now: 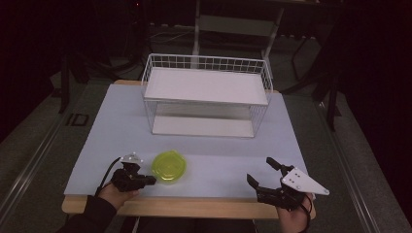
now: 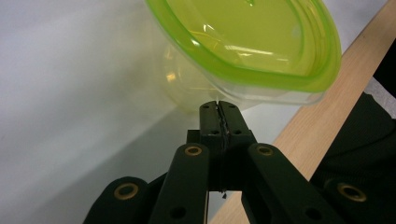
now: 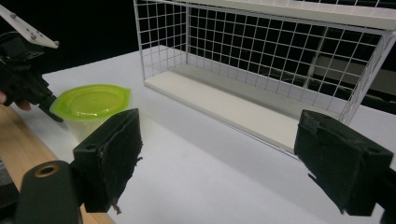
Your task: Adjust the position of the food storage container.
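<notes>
Left claw pinched together at green-lidded container's rim, contact unclear, right claw spread wide, holding nothing.

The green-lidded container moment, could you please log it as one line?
left hand-held gripper: shut, at green-lidded container rim | right hand-held gripper: open, empty | wire rack: behind

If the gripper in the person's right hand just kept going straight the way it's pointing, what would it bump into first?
Probably the white wire rack. The right gripper hangs open over bare table, its jaws aimed toward the rack's lower shelf. The green-lidded container sits off to the side, likely out of its line.
</notes>
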`<state>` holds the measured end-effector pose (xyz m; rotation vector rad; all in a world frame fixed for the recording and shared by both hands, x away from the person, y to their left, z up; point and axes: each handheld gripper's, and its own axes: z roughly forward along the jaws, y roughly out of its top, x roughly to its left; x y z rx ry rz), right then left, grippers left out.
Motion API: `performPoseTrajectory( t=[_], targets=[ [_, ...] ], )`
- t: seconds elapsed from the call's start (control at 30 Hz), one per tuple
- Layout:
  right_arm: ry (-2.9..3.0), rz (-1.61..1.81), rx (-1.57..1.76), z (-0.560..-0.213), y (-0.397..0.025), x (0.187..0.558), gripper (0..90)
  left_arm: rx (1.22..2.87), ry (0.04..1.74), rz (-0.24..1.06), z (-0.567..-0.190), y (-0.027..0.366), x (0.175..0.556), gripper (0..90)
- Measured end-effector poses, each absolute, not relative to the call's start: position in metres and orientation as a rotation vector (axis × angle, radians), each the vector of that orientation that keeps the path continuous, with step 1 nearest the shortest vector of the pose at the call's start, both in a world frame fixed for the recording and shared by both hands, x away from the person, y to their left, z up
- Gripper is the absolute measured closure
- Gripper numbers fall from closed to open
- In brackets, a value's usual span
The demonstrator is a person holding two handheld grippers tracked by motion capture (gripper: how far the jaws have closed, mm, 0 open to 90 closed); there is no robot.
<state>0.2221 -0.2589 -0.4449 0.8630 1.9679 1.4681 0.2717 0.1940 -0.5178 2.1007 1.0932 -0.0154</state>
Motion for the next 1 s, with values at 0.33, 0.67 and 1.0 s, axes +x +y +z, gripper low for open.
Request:
performPoseTrajectory(
  t=[0.33,0.67,1.0],
  targets=[
    [1.974,1.462,0.858,-0.446,-0.258,0.222,14.9,2.062,1.165,0.015,-0.522,0.183,0.297,90.0],
    [1.981,1.453,0.85,-0.446,-0.258,0.222,14.9,1.967,1.25,-0.021,-0.523,0.19,0.309,90.0],
    [1.983,1.452,0.844,-0.445,-0.257,0.221,15.0,1.926,1.295,-0.096,-0.531,0.181,0.324,90.0]
  ],
)
